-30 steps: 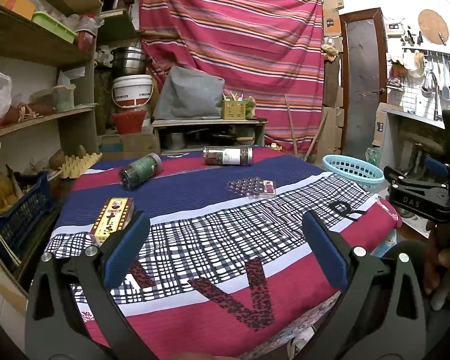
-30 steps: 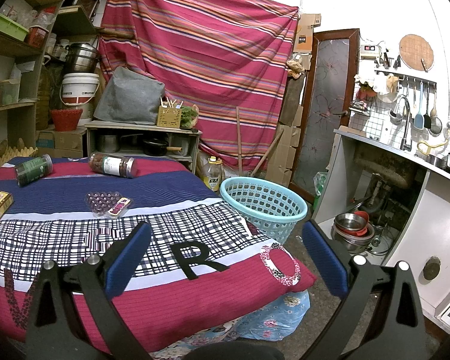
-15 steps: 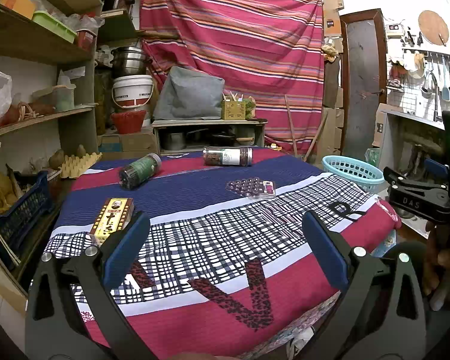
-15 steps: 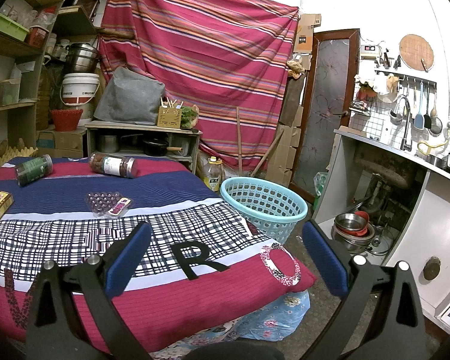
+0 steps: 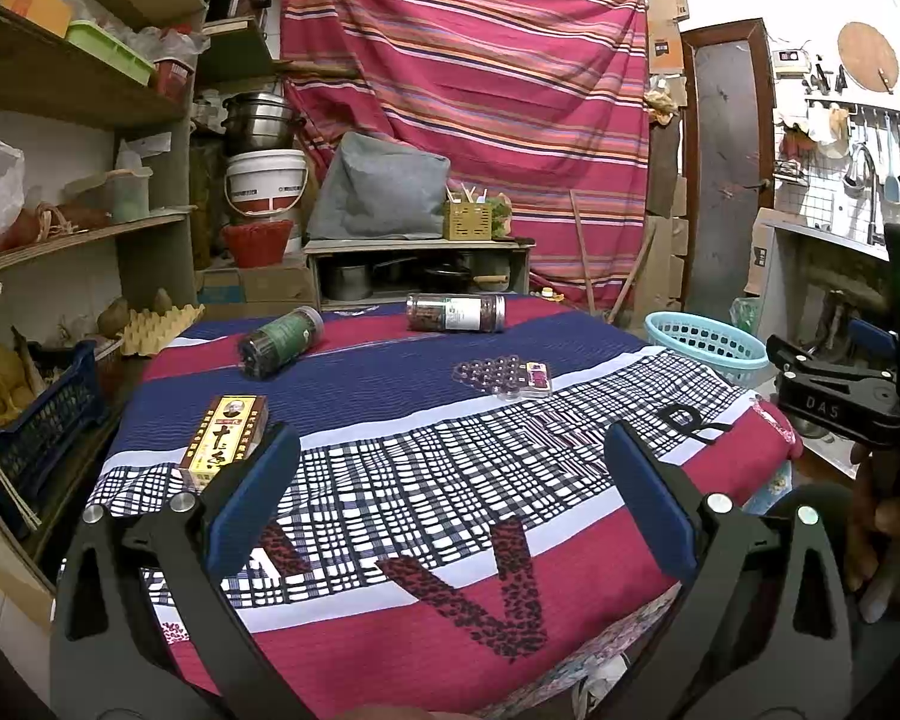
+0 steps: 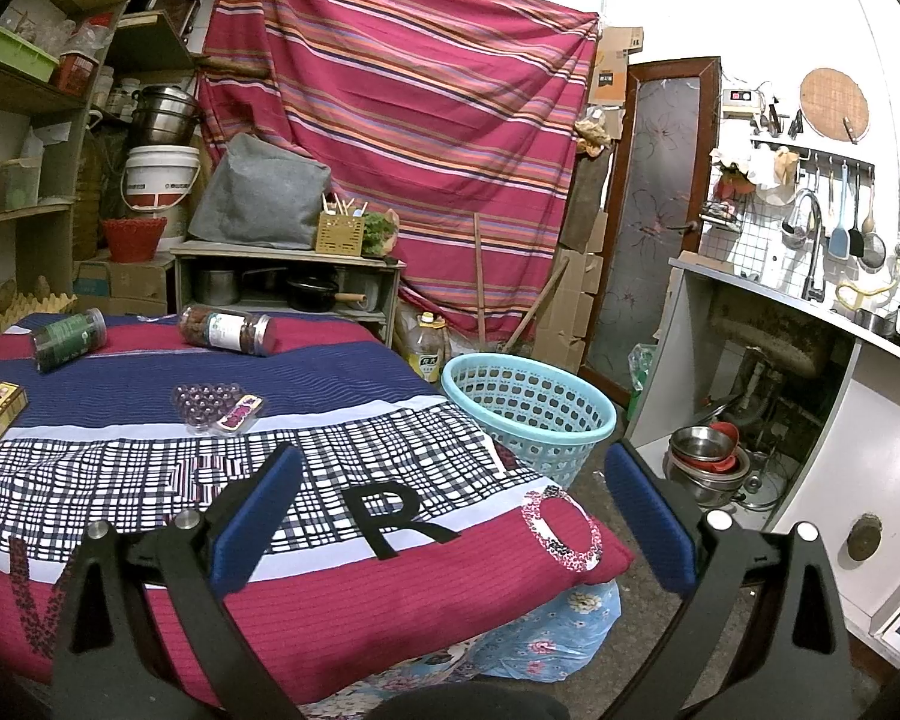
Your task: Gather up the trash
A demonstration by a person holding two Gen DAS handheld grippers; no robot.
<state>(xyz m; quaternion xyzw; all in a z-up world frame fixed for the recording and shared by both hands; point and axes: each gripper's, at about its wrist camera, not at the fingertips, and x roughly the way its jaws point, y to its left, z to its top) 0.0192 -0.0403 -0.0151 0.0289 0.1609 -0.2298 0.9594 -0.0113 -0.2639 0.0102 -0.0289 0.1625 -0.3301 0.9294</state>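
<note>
A patterned cloth is covering the table (image 5: 426, 516), with two jars (image 5: 281, 341) lying far, a blister pack (image 5: 501, 373) mid-table and a yellow box (image 5: 225, 433) left. A basket (image 6: 525, 414) is standing right, on the floor. Left gripper (image 5: 450, 480) and right gripper (image 6: 450, 480) are hovering, jaws wide, gripping nothing.

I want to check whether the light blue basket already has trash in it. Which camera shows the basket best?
The right wrist view: the basket stands whole on the floor beside the table, its rim and part of the inside visible, with no trash seen there. The left wrist view shows only its far rim behind the table's edge.
</note>
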